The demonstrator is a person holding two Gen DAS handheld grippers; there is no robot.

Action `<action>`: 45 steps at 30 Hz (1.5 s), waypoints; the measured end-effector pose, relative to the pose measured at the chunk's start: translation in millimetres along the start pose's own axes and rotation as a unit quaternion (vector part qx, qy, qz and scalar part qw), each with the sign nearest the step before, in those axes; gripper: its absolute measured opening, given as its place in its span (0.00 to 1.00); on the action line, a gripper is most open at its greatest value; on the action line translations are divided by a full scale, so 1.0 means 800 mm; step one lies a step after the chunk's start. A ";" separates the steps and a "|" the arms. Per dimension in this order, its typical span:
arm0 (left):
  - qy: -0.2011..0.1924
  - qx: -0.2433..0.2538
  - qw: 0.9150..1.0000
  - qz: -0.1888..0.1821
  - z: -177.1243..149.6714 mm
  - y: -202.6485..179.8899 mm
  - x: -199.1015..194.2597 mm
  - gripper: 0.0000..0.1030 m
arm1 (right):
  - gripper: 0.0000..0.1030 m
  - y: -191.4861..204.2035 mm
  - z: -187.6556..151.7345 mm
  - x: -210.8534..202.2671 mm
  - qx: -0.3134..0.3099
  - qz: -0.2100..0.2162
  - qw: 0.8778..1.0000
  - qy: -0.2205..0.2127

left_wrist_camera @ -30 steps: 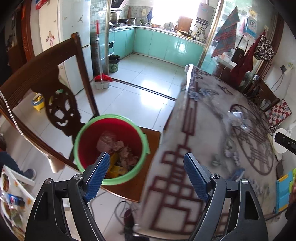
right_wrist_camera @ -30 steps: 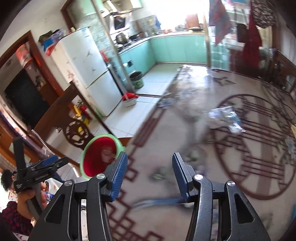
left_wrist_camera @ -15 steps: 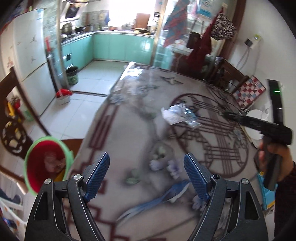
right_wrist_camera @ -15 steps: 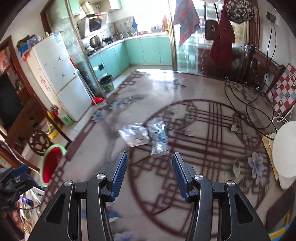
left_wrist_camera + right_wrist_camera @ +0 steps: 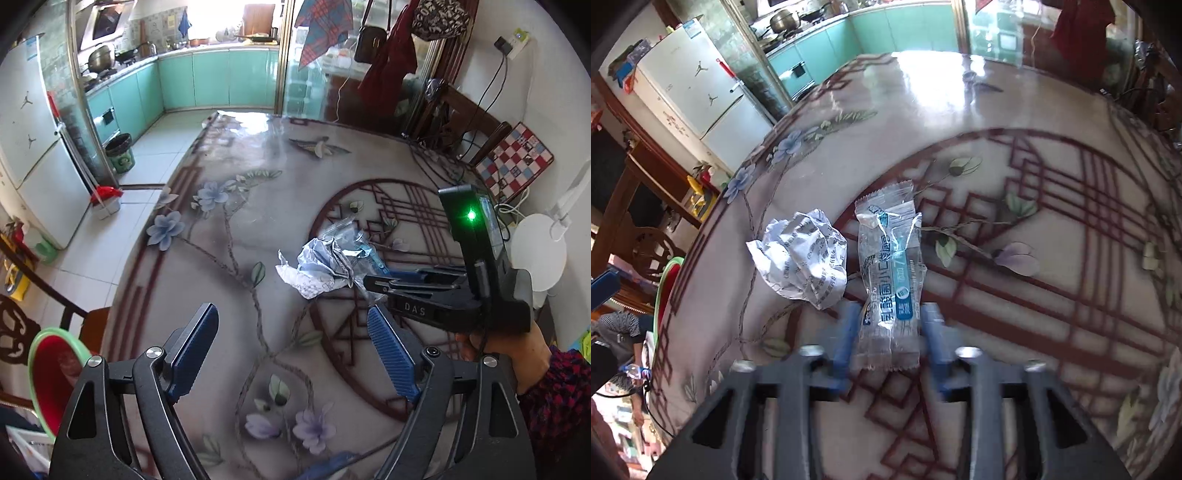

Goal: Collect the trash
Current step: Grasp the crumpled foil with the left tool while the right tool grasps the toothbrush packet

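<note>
A crumpled paper ball and a clear plastic wrapper with blue print lie side by side on the patterned table. My right gripper is low at the table, its open jaws on either side of the wrapper's near end; it also shows from the side in the left wrist view. My left gripper is open and empty, above the table short of the paper ball. The red bin with a green rim sits on a chair at the table's left edge.
A wooden chair holds the bin. A white round object and cables lie at the table's right side. A fridge and a kitchen floor with a small dark bin are beyond the left edge.
Both grippers have swung from the bin toward the trash on the table. The right gripper has dropped down and come around the wrapper's near end. The left gripper has moved closer to the paper ball.
</note>
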State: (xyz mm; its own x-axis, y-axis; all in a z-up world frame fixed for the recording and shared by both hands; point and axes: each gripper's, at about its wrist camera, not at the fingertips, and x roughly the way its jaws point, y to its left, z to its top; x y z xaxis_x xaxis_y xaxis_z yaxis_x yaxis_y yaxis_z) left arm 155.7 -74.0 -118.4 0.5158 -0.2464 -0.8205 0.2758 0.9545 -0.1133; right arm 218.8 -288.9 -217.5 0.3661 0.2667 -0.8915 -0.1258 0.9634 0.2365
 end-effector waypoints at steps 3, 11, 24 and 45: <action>0.018 -0.005 1.000 -0.001 0.009 -0.007 0.032 0.81 | 0.11 -0.013 -0.003 0.010 0.006 0.014 1.000 0.000; 0.058 0.006 0.998 -0.012 0.033 -0.038 0.109 0.80 | 0.08 -0.051 -0.031 -0.044 0.056 0.019 0.996 -0.059; 0.050 0.018 0.998 -0.026 0.032 -0.044 0.104 0.43 | 0.08 -0.033 -0.051 -0.092 0.060 0.002 0.995 -0.078; -0.030 -0.059 0.997 0.033 -0.047 0.055 -0.056 0.45 | 0.08 0.113 -0.094 -0.168 -0.003 0.050 0.992 -0.115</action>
State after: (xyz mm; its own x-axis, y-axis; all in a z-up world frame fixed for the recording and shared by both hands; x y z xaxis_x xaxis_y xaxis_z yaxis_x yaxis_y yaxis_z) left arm 114.3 -14.9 -107.3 0.5778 -0.1888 -0.7940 0.1440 0.9812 -0.1286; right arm 89.0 -239.6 -105.5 0.5525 0.3601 -0.7517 -0.1777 0.9320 0.3158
